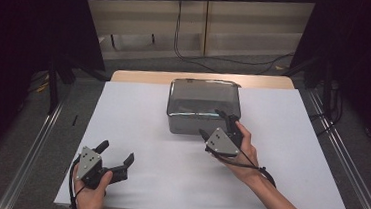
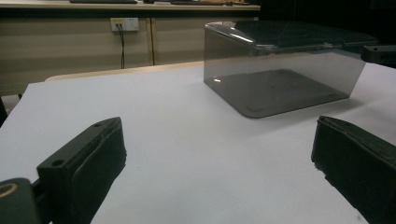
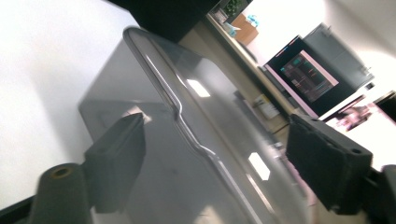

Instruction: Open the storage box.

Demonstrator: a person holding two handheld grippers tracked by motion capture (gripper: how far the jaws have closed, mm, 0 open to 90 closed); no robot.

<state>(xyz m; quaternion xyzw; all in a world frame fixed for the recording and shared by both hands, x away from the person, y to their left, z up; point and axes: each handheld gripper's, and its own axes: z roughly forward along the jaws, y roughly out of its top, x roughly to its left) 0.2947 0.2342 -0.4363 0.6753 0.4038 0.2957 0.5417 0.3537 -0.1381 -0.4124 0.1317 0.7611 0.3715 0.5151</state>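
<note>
**One smoky plastic box, two grippers with fingers spread**

A single translucent grey plastic box with rounded corners and a fitted lid (image 1: pixel 203 106) sits on the white-topped desk (image 1: pixel 131 130), toward the far middle of the surface. It looks empty: in the left gripper view the dark floor of the box (image 2: pixel 280 88) can be seen through its wall, with nothing lying on it.

The right gripper (image 1: pixel 218 123) hovers just beside the box's near right corner, its fingers (image 1: pixel 204 134) apart. In the right gripper view the two black fingers (image 3: pixel 116 158) stand wide on either side of the lid's raised rim, and whether either one touches the box cannot be told. The left gripper (image 1: pixel 117 155) is held low near the near left part of the desk, well apart from the box, and its fingers (image 2: pixel 84 172) are also spread with only bare desk between them.

As a judgement, the box should be light and stiff, since it is thin-walled and seems to hold nothing. Its glossy surface, which throws back bright reflections, is likely to be slippery under the pads, and a hard squeeze on a flat wall could flex it. The lid's rim or a corner edge looks like the surest place to take hold, because the lip gives the fingers something to catch. If the lid is only resting on top, lifting by it may pull it off and leave the body behind.

Count: one box, one lid, two grippers, one desk.
</note>
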